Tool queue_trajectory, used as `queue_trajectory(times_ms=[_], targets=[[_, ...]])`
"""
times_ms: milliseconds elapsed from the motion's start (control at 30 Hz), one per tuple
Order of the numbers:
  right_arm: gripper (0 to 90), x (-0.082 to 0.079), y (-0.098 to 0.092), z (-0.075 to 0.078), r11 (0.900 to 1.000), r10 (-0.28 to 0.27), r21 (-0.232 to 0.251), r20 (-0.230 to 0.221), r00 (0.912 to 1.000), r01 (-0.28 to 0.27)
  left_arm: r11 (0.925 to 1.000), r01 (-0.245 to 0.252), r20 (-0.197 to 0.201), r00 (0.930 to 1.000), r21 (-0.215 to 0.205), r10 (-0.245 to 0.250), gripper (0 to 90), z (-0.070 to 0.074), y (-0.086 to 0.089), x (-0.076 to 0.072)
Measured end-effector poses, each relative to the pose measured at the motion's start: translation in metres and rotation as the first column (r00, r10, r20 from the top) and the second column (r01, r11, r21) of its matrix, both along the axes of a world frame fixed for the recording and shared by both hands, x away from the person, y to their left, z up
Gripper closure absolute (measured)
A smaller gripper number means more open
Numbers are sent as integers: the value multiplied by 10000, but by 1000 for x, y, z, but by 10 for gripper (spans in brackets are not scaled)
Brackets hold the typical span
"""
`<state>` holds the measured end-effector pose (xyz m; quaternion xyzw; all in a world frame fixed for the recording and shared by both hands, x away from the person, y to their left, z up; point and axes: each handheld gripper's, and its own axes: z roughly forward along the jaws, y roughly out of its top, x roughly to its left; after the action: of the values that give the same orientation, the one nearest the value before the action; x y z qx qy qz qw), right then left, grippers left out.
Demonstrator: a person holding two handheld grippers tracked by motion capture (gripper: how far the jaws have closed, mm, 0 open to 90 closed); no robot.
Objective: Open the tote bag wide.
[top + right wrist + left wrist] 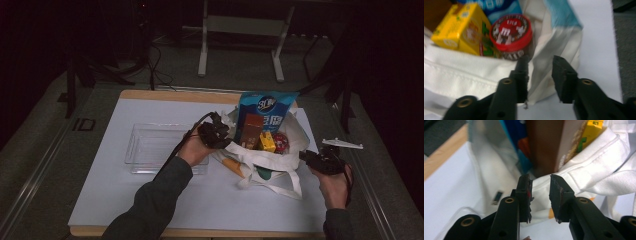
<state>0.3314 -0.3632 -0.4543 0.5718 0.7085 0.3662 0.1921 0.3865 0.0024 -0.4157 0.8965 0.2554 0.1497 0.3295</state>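
1. A white tote bag lies on the white sheet covering the counter, right of centre in the high view, with its mouth open.
2. Packed inside it are a tall blue snack pouch, a brown box, a yellow carton and a red-lidded candy tub.
3. The left gripper sits at the bag's left rim, near the centre of the high view. In the left gripper view its fingers stand partly open with a clear gap; the bag's white hem lies just past the tips and no pad presses on it.
4. The right gripper is at the bag's right edge, in the lower right of the high view. In the right gripper view its fingers are partly apart; a fold of the bag's cloth shows behind the gap, and nothing is pinched.
5. In that view the candy tub and the yellow carton sit at upper left, just inside the hem.
6. A clear plastic tray rests left of the bag, just beside the left hand.
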Motion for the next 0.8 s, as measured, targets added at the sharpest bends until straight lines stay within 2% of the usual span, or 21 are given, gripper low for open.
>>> queue_trajectory(times_ms=[67, 133, 267, 367, 433, 567, 633, 700, 800], targets=[[613, 1, -1, 7, 9999, -114, -60, 128, 9999, 115, 9998, -89, 151, 9998, -156, 92, 687, 5, 5, 1], [580, 5, -1, 17, 9996, -207, -203, 336, 9992, 214, 9993, -175, 519, 9985, -320, 191, 684, 8, 10, 2], [564, 11, 1, 26, 9988, -291, -389, 530, 9982, 312, 9979, -561, 939, 9938, -314, 588, 669, 13, 15, 7], [562, 19, 5, 35, 9976, -313, -591, 663, 9973, 352, 9961, -815, 1159, 9896, -333, 848, 649, 18, 16, 14], [562, 21, 6, 37, 9974, -317, -622, 689, 9971, 360, 9941, -1027, 1452, 9836, -363, 1069, 643, 21, 14, 17], [576, 33, 9, 43, 9962, -315, -781, 777, 9965, 375, 9933, -1137, 1634, 9798, -195, 1153, 638, 22, 10, 26], [594, 37, 12, 43, 9962, -214, -827, 772, 9968, 278, 9940, -1092, 1524, 9822, -114, 1096, 652, 18, 7, 31], [610, 39, 13, 43, 9961, -145, -853, 792, 9968, 213, 9934, -1137, 1546, 9818, 143, 1101, 663, 13, 3, 36], [666, 43, 15, 43, 9967, 104, -816, 960, 9953, -25, 9942, -1070, 1430, 9842, 94, 1045, 686, 7, -3, 44]])
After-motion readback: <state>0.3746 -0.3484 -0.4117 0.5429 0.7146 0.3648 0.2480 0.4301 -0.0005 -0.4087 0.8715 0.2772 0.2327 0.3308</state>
